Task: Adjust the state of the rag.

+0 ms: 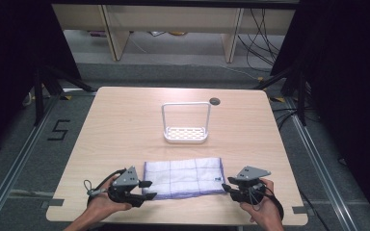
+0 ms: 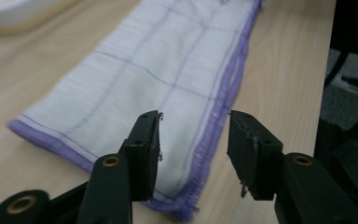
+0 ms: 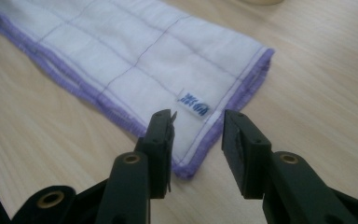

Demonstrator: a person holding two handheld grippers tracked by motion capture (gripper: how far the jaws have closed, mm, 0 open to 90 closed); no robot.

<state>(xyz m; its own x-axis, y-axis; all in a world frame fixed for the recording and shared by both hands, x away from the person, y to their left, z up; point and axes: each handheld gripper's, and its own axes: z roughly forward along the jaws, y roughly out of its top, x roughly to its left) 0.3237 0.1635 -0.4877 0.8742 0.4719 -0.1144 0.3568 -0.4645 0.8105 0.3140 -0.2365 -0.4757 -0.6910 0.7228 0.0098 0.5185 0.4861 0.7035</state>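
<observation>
- High view: folded cloth lies flat near the table front edge, left gripper at its left end, right gripper at its right end.
- White rack stands mid-table, well apart from the cloth.
- Left gripper view: jaws part open over the cloth's near corner, purple hem between them, pads not pressing.
- Right gripper view: jaws part open astride the corner by the small label, nothing held.
- Bare wood on both sides of the cloth; table edge close behind the hands.
</observation>
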